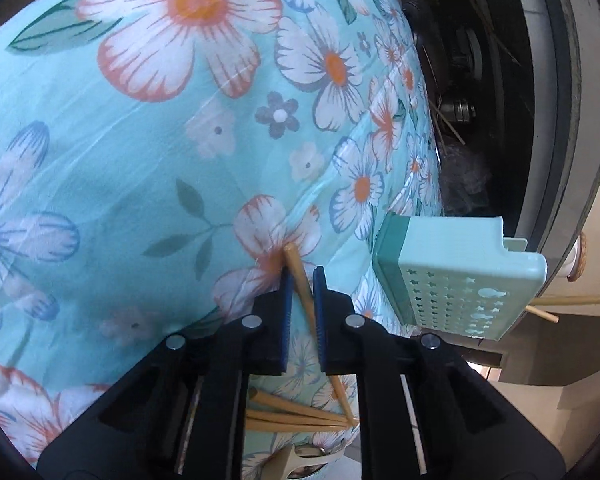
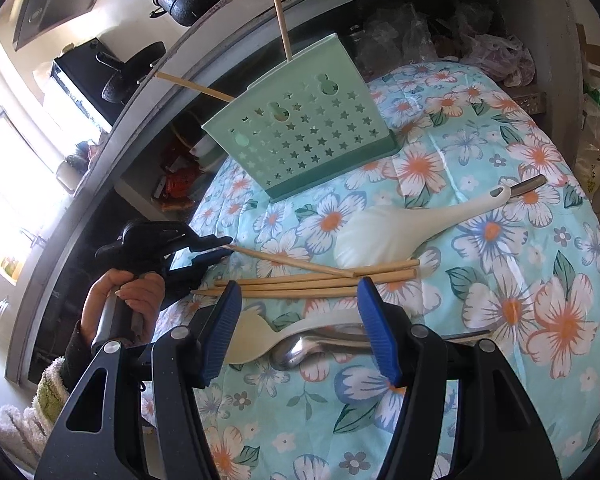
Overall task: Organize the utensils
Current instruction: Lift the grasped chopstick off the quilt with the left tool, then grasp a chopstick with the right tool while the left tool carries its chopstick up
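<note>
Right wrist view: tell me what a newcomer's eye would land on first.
The loud floral cloth fills the view. At its far end stands a mint holder with star cut-outs and two chopsticks poking out. Nearer lie loose chopsticks, and the left gripper at the cloth's left edge is shut on the tip of one chopstick.
</note>
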A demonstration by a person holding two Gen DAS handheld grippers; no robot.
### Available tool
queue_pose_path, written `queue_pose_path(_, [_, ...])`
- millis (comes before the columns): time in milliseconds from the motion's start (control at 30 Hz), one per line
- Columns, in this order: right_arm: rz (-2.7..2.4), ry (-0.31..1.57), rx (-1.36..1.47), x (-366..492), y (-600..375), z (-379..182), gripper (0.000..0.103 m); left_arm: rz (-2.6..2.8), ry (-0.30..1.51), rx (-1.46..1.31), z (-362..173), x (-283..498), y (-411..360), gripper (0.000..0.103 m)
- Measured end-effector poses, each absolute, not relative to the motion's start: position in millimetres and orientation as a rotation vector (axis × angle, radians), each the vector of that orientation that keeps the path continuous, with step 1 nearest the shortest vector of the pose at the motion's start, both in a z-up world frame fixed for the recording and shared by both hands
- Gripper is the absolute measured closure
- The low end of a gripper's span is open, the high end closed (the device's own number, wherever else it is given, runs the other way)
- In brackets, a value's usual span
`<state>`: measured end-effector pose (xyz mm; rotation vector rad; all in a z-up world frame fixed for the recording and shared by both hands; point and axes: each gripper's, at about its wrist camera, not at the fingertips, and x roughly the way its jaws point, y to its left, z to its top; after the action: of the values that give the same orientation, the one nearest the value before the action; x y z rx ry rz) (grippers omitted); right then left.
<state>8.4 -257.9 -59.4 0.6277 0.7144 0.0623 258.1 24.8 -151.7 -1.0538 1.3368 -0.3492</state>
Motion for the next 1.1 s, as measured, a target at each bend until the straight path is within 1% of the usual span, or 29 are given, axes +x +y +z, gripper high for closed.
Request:
queue_pose_path(100, [0.073,0.699,0.644,4.5,-258.7,-60.9,0.044,-0.329,1.328,-1.055,-150.9,255.7,27.4,0.093])
queue_pose_path(300, [0.088,0.685,0.67,-2.5,-263.8,-62.5,0.044,-0.301,1.261,-1.08,-141.2,249.7,23.9,0.098])
queue_pose_path(633, [0.094,0.672,0.68,-6.4,-268.5,-63.7,0.044,-0.414,1.096,-1.178,-99.2,244.8,28.2,0.099])
queue_pose_path(867, [0.099,0.669,0.638,-5.8,-259.3,-58.5,0.044,-0.472,0.977,-1.249,-71.8,230.9,66.0,0.099])
queue_pose_path(1100, [0.116,0.665,0.467,0.7,-226.8,-46.2,0.046,-0.485,0.844,-1.305,-52.9,209.2,123.0,0.099])
